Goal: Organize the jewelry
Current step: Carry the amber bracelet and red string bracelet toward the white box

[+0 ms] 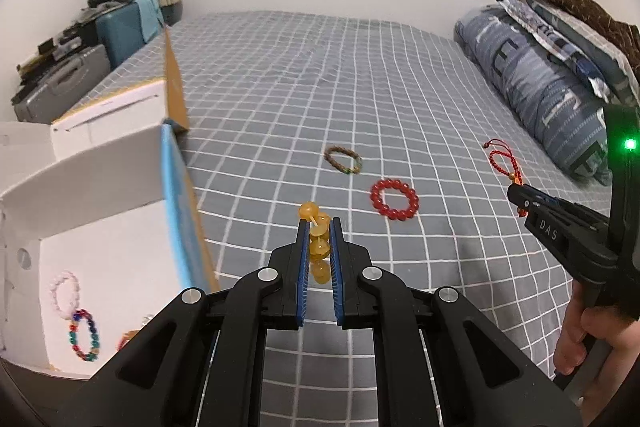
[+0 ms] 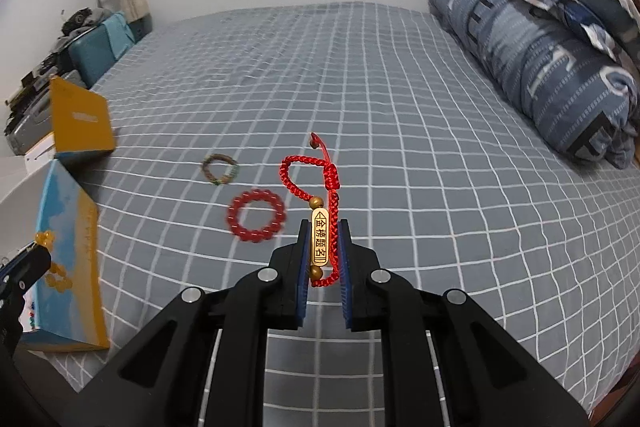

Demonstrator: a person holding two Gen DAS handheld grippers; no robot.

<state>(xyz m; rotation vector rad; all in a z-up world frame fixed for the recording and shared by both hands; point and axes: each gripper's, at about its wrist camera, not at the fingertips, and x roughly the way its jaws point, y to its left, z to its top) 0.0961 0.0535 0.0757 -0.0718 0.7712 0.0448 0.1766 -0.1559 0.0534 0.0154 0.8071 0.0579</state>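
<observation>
Bed (image 1: 360, 75) first: a grey checked sheet fills both views, with a rolled quilt (image 1: 532, 79) along its far side. Box (image 1: 100, 211) next, white inside with a blue and yellow flap, open at the bed's left edge; a pink bracelet (image 1: 64, 295) and a multicolour bracelet (image 1: 84, 335) already lie on its floor. Two pieces lie loose on the sheet near each other, a red bead bracelet (image 1: 394, 199) and, beyond it, a brown bracelet (image 1: 343, 159).

Left tongs (image 1: 319, 227) are pinched almost closed on an amber bracelet (image 1: 318, 243), whose beads bulge out above the blue pads and hang clear of the sheet. Right tongs (image 2: 323, 239) are likewise nearly closed, gripping a red cord bracelet (image 2: 316, 183) by its gold tag (image 2: 320, 237); the braided loop and tail stick up past the tips.

Judging by this, the step in hand is the carry: both pieces are lifted and neither is over the box yet. The next move calls for swinging each across the flap without snagging the cord's loose tail, lowering into the box, then letting go over a bare patch so the pieces do not tangle. The amber one is nearer, just beside the flap, so it likely goes in first.
</observation>
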